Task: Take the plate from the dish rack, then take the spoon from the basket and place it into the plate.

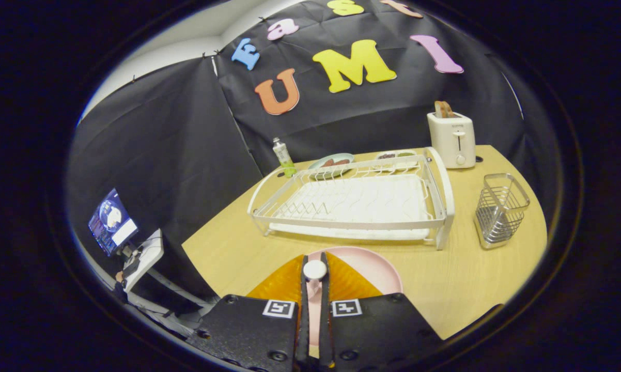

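Observation:
My gripper [314, 260] hangs over the near part of the table, shut on a white spoon [314, 270]. The spoon's round end sticks up between the two fingertips. Under and just ahead of the fingers lies a pink plate [375, 268], flat on the wooden table and partly hidden by the fingers. Beyond the plate stands the white dish rack [359, 204], with nothing in its slots. To the right of the rack stands the wire basket [499, 209], and I see nothing inside it.
A white toaster [452, 138] with a slice in it stands at the back right. Two plates with food [332, 161] [396, 155] and a small bottle [283, 156] sit behind the rack. The wooden table [228, 253] ends close on the left, where a screen [111, 222] stands lower down.

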Demonstrator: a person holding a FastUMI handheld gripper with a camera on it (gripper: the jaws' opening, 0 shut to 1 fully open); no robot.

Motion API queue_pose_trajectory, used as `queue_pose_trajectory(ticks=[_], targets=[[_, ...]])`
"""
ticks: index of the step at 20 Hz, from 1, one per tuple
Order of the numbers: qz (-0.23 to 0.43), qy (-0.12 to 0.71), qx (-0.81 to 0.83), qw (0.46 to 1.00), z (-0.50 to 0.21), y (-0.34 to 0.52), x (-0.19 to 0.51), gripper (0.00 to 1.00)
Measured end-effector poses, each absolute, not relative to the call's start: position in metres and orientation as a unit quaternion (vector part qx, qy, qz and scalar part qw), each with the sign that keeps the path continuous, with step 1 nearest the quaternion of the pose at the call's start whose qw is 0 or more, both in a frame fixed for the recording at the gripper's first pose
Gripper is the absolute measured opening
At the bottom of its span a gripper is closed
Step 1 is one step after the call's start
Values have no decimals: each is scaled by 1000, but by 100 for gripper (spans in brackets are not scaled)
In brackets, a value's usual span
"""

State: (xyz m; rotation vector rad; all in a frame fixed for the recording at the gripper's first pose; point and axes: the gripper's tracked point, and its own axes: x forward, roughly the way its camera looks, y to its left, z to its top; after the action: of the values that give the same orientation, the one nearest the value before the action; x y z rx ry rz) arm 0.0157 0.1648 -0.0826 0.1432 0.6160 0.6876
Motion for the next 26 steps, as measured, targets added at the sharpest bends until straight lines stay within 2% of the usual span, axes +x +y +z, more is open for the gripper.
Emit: queue_pose_trajectory(ticks=[3, 7, 12, 15, 20, 26], targets=[[296, 294, 63, 907, -85, 151, 29, 21], [269, 276, 58, 921, -80, 139, 42, 39], [240, 252, 64, 935, -67, 126, 47, 76], [210, 221, 50, 951, -54, 115, 50, 87], [153, 147, 21, 977, -12, 94, 48, 100], [86, 40, -14, 995, 43, 77, 29, 100]])
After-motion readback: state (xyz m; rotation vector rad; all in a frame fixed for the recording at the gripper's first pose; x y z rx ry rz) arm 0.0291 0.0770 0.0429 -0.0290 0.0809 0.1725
